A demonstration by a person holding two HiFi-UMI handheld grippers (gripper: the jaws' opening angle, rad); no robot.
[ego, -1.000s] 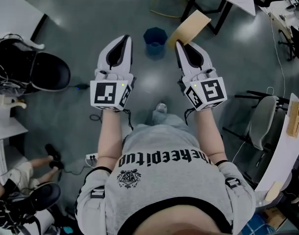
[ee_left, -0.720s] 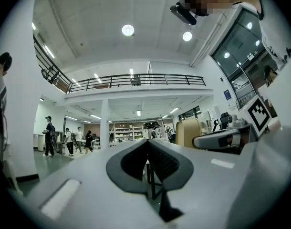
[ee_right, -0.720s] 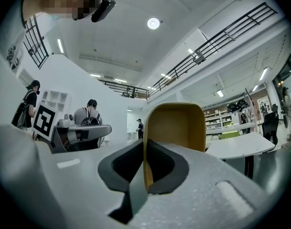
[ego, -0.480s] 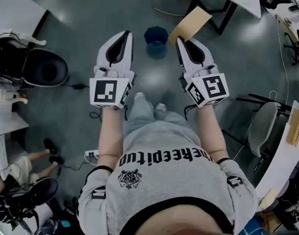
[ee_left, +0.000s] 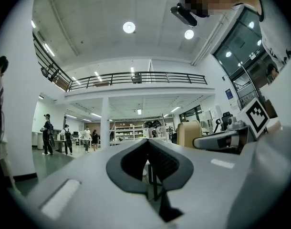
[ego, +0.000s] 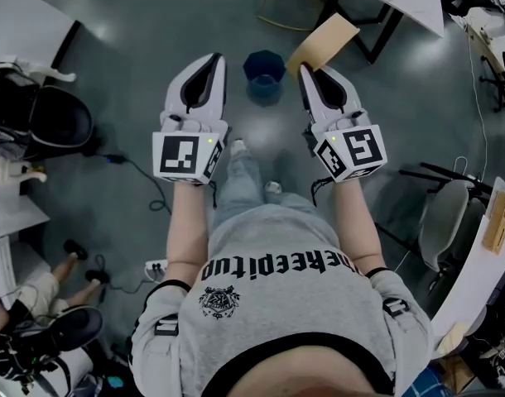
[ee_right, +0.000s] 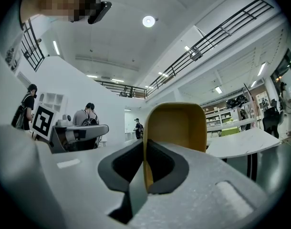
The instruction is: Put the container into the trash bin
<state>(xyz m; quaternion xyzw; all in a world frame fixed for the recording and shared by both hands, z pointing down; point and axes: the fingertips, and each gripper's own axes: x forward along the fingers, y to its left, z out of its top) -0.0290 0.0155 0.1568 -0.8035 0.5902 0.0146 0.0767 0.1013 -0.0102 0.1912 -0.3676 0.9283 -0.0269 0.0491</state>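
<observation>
In the head view my right gripper [ego: 305, 73] is shut on the rim of a tan, tray-like container [ego: 321, 43] that sticks out ahead of it and to the right. The right gripper view shows the same yellow-brown container [ee_right: 176, 126] pinched upright between the jaws of that gripper [ee_right: 144, 173]. A dark blue trash bin [ego: 263, 65] stands on the grey floor ahead, between the two gripper tips. My left gripper [ego: 214, 63] is held level beside the right one; its jaws are together with nothing between them, as the left gripper [ee_left: 149, 168] shows in its own view.
A table with black legs [ego: 377, 25] stands ahead to the right, and a light-framed stool [ego: 287, 5] is beyond the bin. A black office chair [ego: 52, 121] is at the left, a grey chair [ego: 443, 203] at the right. Cables [ego: 141, 176] run across the floor.
The person has stepped forward; the floor and the chair at the left have slid back in view. The bin sits a little closer between the grippers. Both grippers keep their pose.
</observation>
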